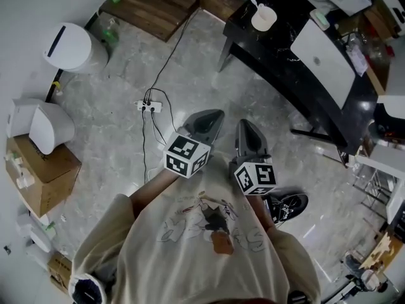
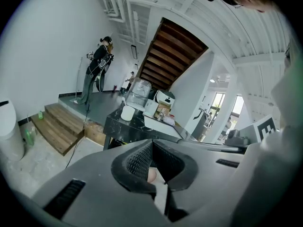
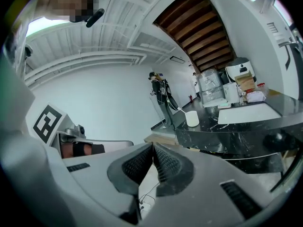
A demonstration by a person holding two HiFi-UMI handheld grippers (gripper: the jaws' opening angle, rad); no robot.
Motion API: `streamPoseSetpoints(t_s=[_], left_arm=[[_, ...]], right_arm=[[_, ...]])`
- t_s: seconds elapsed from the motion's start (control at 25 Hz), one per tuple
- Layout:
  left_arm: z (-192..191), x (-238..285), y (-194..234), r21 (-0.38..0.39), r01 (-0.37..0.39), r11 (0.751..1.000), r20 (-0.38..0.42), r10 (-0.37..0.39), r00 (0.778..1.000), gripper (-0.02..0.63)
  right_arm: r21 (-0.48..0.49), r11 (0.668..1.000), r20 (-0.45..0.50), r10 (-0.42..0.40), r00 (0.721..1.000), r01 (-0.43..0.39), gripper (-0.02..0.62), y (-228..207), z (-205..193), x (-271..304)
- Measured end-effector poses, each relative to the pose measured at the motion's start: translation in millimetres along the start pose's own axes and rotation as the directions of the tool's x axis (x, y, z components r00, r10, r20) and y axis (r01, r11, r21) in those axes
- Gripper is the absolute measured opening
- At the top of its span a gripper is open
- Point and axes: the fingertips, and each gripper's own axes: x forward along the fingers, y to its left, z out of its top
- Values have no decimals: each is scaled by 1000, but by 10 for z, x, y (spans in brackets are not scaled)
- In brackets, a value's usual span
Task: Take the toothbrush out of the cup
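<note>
Head view, toothbrush [image 1: 255,6] standing in cup [image 1: 264,20], leaning left, left gripper [image 1: 214,114], right gripper [image 1: 244,124], jaws together, empty

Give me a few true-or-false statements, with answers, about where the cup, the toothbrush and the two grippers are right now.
1. The toothbrush stands in the cup. True.
2. The cup sits on a cardboard box. False: it stands on the black table.
3. The left gripper holds the toothbrush. False: its jaws are together on nothing.
4. The right gripper is shut and empty. True.
5. A power strip lies on the floor. True.
</note>
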Motion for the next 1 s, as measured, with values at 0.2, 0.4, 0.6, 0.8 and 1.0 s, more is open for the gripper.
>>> streamPoseSetpoints(t_s=[0.2, 0.4, 0.6, 0.8, 1.0], left_arm=[[26, -53, 51, 42, -14, 999, 6, 14, 1000, 14], [114, 82, 171, 83, -40, 996, 23, 38, 999, 14], [204, 366, 375, 83, -77, 994, -3, 77, 997, 14], [465, 806, 527, 113, -88, 990, -9, 90, 996, 14], [818, 1328, 619, 139, -99, 985, -5, 101, 995, 14]], right_arm=[[-5, 999, -27, -46, 999, 46, 18, 37, -56, 28], [1, 999, -42, -36, 998, 36, 18, -44, -82, 249], [26, 1000, -50, -11, 999, 12, 18, -236, 8, 568], [19, 1000, -33, 1, 999, 0, 18, -528, 292, 936], [20, 1000, -10, 10, 1000, -9, 18, -924, 676, 1279]])
